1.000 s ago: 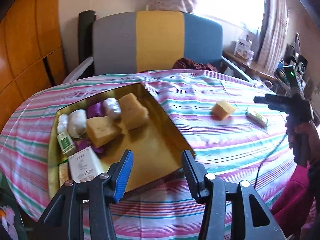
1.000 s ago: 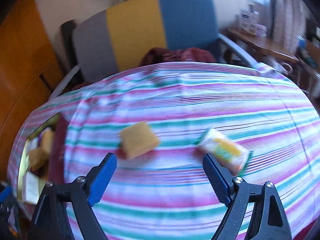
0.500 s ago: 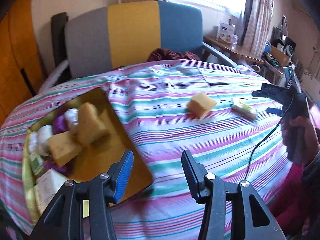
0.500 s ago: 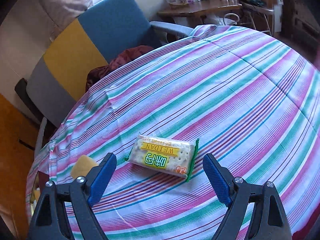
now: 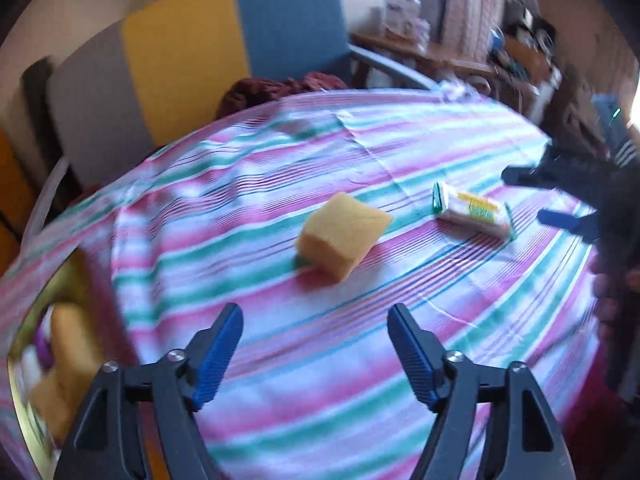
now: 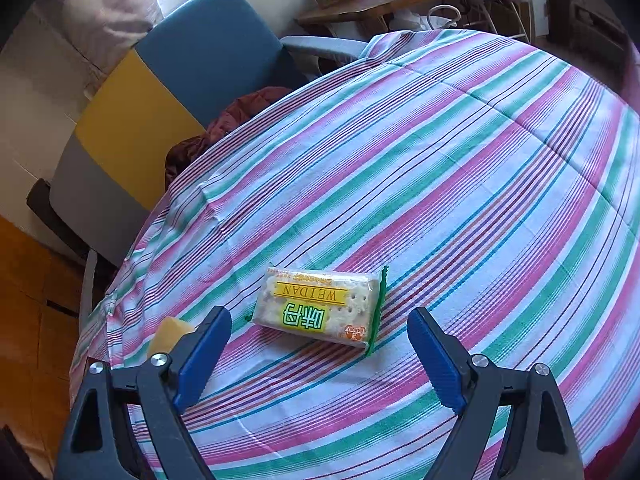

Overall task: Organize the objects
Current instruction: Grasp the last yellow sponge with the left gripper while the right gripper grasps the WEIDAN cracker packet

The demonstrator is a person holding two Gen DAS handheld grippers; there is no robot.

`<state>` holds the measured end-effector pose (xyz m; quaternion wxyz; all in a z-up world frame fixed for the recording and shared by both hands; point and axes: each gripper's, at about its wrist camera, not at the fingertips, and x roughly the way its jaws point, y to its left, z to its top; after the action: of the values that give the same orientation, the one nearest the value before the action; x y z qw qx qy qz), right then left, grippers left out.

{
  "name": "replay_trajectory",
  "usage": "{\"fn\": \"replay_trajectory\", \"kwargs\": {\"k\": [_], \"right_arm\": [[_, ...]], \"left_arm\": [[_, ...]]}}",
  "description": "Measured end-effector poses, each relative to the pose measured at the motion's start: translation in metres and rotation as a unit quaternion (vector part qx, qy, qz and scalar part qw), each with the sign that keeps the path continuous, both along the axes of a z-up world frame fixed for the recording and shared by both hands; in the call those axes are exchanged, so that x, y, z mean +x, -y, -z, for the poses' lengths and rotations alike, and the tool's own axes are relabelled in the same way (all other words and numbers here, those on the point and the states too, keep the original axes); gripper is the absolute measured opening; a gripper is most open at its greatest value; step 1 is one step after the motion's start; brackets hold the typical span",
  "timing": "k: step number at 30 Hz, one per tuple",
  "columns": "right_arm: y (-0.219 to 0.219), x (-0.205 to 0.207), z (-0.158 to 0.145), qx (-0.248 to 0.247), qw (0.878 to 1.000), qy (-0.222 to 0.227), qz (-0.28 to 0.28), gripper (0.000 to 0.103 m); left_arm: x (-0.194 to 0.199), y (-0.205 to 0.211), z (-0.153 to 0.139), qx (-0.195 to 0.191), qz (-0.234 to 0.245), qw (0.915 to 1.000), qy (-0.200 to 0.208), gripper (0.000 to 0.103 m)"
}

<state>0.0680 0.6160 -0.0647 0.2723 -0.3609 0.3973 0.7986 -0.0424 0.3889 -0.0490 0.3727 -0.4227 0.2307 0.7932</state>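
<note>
The right gripper point(image 6: 320, 354) had its blue fingers spread wide, with nothing in them. The flat cracker packet in clear wrap point(image 6: 320, 308) lay just ahead, between the fingers. It should go down straight and squeeze softly. The left gripper point(image 5: 314, 354) was spread too, facing the yellow sponge block point(image 5: 342, 236).

The striped pink, green and white cotton-like tablecloth point(image 6: 460, 184) looks matt and woven, lightly creased along fold lines. On it lies a glossy clear plastic cracker packet point(image 6: 320, 307) with green crimped ends (light glints off the film). The yellow foam sponge block point(image 5: 342, 236) looks porous and dull. Both grippers have matt black plastic frames with ribbed blue pads point(image 6: 202, 354) and small shiny metal screws. At the left, the gold metal tray point(image 5: 24, 320) gleams. The chair's grey, yellow and blue upholstery point(image 6: 172, 92) is plain matt fabric.
</note>
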Motion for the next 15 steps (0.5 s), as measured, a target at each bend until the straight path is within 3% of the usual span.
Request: {"fn": "replay_trajectory", "kwargs": {"k": [6, 12, 13, 14, 15], "right_arm": [[-0.003, -0.001, 0.002, -0.016, 1.0, -0.009, -0.001, 0.091], [-0.001, -0.003, 0.003, -0.019, 1.0, -0.008, -0.009, 0.092], [-0.001, -0.004, 0.004, -0.018, 1.0, -0.007, -0.01, 0.092], [-0.001, -0.004, 0.003, -0.017, 1.0, -0.007, -0.011, 0.092], [-0.001, -0.004, 0.004, -0.016, 1.0, -0.006, -0.011, 0.092]], "left_arm": [[-0.023, -0.053, 0.028, -0.049, 0.056, 0.9972, -0.009, 0.082], [-0.043, -0.077, 0.05, -0.063, 0.083, 0.9946, 0.002, 0.082], [-0.045, -0.078, 0.052, -0.062, 0.08, 0.9948, 0.009, 0.076], [-0.048, -0.078, 0.055, -0.056, 0.076, 0.9952, 0.026, 0.06], [-0.05, -0.075, 0.055, -0.046, 0.067, 0.9959, 0.04, 0.061]]}}
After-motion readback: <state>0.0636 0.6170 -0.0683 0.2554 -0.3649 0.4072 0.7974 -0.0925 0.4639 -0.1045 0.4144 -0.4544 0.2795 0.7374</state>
